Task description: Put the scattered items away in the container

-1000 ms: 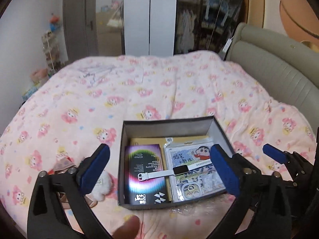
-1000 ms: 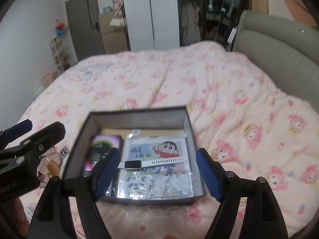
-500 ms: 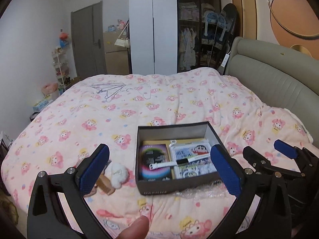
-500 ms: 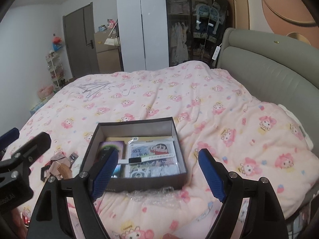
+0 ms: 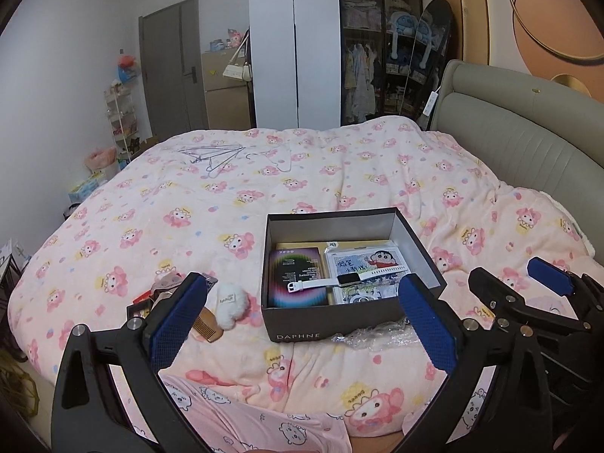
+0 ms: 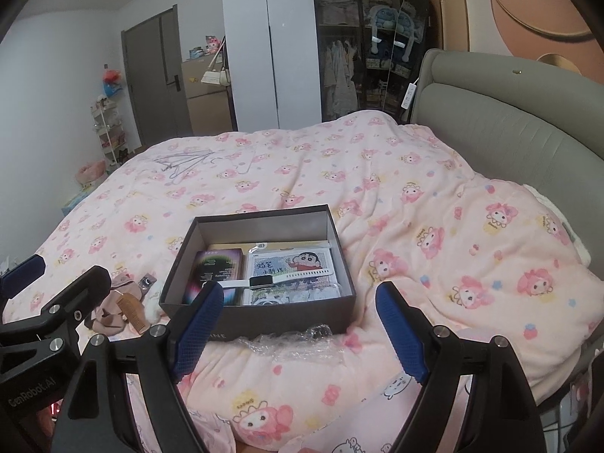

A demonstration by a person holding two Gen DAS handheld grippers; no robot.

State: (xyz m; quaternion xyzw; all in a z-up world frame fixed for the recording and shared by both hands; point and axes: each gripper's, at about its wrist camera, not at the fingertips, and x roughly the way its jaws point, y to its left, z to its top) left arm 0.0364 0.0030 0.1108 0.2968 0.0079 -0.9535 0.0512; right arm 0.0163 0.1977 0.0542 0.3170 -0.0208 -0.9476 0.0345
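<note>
A dark open shoebox (image 5: 339, 327) (image 6: 279, 321) sits on the pink bed. Inside lie a white-strapped watch (image 5: 332, 281) (image 6: 279, 278), a dark colourful booklet (image 5: 296, 277) (image 6: 215, 270) and a cartoon picture pack (image 5: 372, 264) (image 6: 294, 262). Left of the box lie a white puff (image 5: 231, 304), a wooden comb (image 5: 205, 324) (image 6: 132, 311) and small pink items (image 6: 111, 319). My left gripper (image 5: 302, 326) hangs open and empty, back from the box's front. The right gripper (image 6: 298, 330) is also open and empty, just short of the box.
Crumpled clear plastic wrap (image 5: 377, 336) (image 6: 302, 341) lies against the box's front. Wire hangers (image 5: 215, 156) rest far back on the quilt. A grey padded headboard (image 5: 521, 143) bounds the right side. A wardrobe (image 5: 294, 49) and door (image 5: 170, 68) stand beyond the bed.
Both grippers have pulled up and back from the box, so it looks smaller and more of the room shows. The watch stays lying in the box.
</note>
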